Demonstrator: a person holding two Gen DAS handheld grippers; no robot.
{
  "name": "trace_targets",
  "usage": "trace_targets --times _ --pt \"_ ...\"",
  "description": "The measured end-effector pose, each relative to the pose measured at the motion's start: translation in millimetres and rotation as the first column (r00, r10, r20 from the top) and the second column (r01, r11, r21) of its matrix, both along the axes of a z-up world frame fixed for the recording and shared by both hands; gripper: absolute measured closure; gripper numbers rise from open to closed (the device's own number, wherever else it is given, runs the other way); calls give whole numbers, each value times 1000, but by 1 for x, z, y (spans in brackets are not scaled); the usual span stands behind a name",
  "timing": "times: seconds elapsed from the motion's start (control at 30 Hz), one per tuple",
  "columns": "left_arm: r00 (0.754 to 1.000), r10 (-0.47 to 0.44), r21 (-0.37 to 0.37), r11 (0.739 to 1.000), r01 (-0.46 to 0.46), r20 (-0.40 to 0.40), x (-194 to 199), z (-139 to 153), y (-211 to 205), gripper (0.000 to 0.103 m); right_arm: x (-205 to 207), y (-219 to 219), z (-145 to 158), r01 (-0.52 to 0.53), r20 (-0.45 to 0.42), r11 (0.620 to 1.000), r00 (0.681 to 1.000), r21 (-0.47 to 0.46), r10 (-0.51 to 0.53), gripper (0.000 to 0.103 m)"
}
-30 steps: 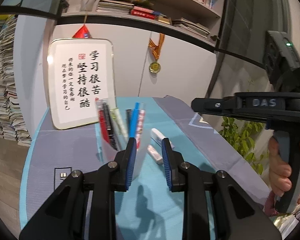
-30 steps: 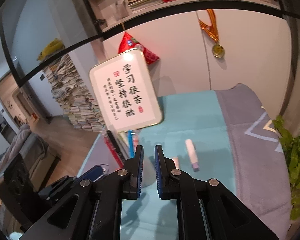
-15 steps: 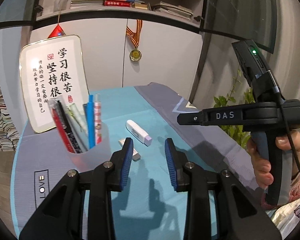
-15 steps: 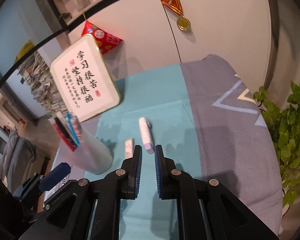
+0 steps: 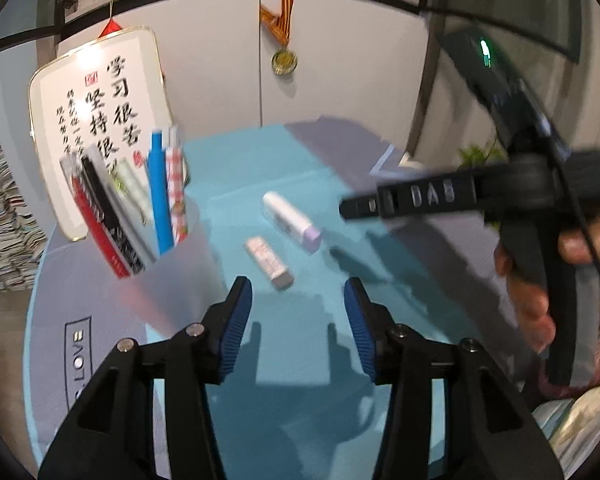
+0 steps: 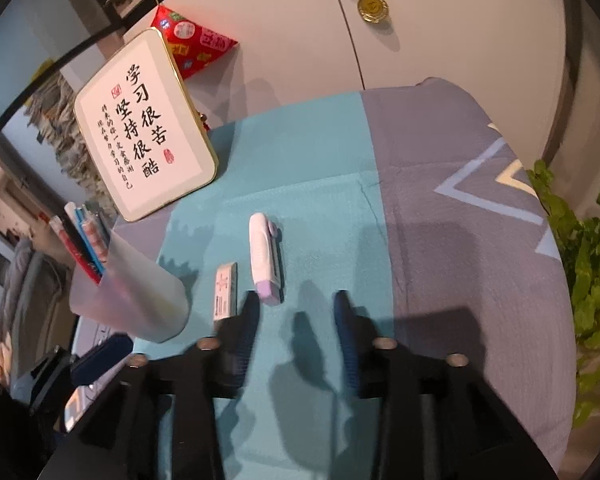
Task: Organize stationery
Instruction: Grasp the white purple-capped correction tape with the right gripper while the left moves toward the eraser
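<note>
Tongs on the left stand spread wide and empty above the teal cloth that covers the desk. Just ahead of them lie two loose items: a small pink-patterned eraser nearest the tips, and beyond it a white correction tape with a lilac end, the two side by side but apart. Left of these stands a translucent pen cup holding red, black, blue and checked pens, with a framed calligraphy board propped behind it. At the right edge of this view the right-hand tool is blurred, gripped by a hand.

From the right wrist, the right tongs are also spread apart, holding nothing. The correction tape lies just ahead of their left finger, its lilac end nearest; the eraser rests beside it to the left. The pen cup stands further left, the calligraphy board behind, and a leafy plant at the right edge.
</note>
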State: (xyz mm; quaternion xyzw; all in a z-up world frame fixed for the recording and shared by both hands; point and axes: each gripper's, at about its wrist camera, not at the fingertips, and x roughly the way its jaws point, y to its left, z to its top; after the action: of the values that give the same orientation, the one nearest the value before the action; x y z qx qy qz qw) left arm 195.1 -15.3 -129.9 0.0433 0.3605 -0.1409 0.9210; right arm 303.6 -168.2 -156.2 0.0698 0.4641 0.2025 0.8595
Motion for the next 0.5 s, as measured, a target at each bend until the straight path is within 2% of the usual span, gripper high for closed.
trace_targets --times 0.1,0.4,0.43,0.47,0.5 --pt "999 15 32 999 -13 -51 3 -11 -1 57 10 13 -1 -29 4 999 1000 -32 29 63" --pt "994 40 26 999 -38 -100 22 -22 0 57 41 43 -21 -75 -30 992 997 -101 72 63" --pt "993 45 32 999 -42 -104 26 -22 -3 57 43 45 -24 -87 -36 992 996 -96 84 64" --pt "993 49 38 998 -45 -107 28 -23 -5 57 44 46 -26 -104 -39 992 994 -72 102 81" --pt "993 52 42 998 -47 -109 31 -24 -7 57 43 47 -27 -116 -45 991 992 -60 114 81"
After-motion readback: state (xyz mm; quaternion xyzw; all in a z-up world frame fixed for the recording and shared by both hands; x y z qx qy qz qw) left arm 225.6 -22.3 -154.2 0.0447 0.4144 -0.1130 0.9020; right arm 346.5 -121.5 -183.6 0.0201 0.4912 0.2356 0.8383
